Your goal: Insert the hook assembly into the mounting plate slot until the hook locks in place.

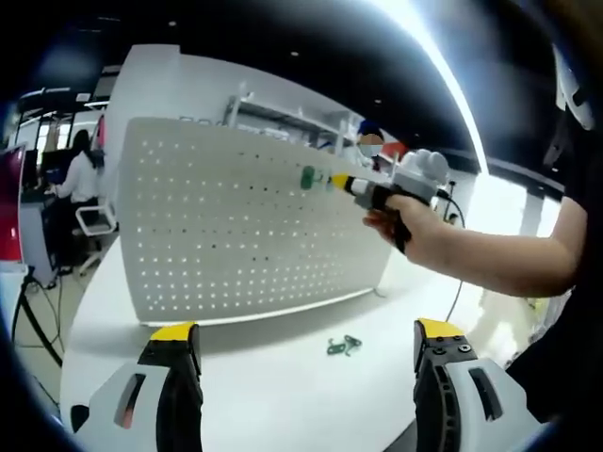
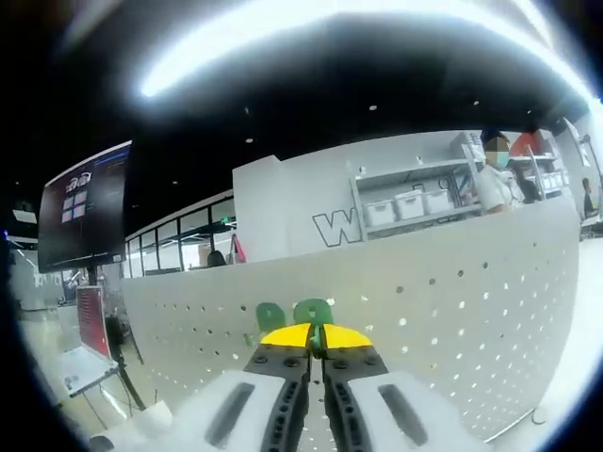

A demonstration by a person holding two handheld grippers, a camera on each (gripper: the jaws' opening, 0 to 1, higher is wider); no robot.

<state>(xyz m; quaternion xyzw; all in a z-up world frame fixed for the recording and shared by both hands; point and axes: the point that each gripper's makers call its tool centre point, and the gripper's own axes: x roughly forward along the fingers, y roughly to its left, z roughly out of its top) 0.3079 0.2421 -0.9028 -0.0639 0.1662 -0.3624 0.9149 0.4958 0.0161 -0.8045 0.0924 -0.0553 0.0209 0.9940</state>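
A white pegboard mounting plate (image 1: 236, 226) stands upright on the white table (image 1: 283, 395). From the right of the left gripper view, a hand holds my right gripper (image 1: 337, 181) up to the plate's upper right part, shut on a green hook (image 1: 308, 177) whose end is at the board's face. In the right gripper view the yellow-tipped jaws (image 2: 316, 337) are closed on the green hook (image 2: 306, 313), close to the pegboard (image 2: 452, 301). A second green hook piece (image 1: 344, 346) lies on the table in front of the plate. My left gripper (image 1: 306, 334) is open and holds nothing, low before the board.
A person sits at a desk (image 1: 80, 179) far left behind the table. Shelving with bins (image 2: 415, 202) and a masked person (image 2: 497, 179) stand behind the pegboard. A dark monitor (image 2: 85, 202) hangs at left. Cables (image 1: 28, 315) run off the table's left edge.
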